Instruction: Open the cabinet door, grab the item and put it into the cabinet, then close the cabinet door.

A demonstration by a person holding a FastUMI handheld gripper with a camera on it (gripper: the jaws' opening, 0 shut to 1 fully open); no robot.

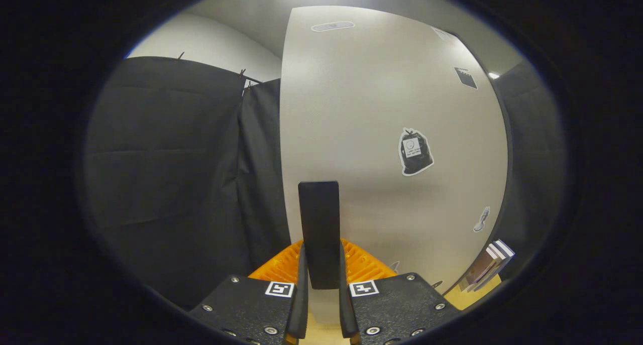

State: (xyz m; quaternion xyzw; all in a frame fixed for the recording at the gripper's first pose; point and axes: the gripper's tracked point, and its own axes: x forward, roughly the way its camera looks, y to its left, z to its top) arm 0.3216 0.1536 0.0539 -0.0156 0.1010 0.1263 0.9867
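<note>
A pale grey cabinet door (382, 99) stands upright just ahead of me, its left edge showing against the black cloth. A black vertical handle (318, 209) sticks out from the door. My gripper (321, 257) is shut on the lower part of this handle, with one finger pressed on each side of it. The handle's top rises above the fingertips (301, 264).
Black cloth (171, 174) hangs to the left of the door. Several stickers are on the door, one a black bag shape (415, 151). Right of the door's far edge is a dark space (532, 159), with a small stack of books (490, 269) on a light wooden surface (472, 299).
</note>
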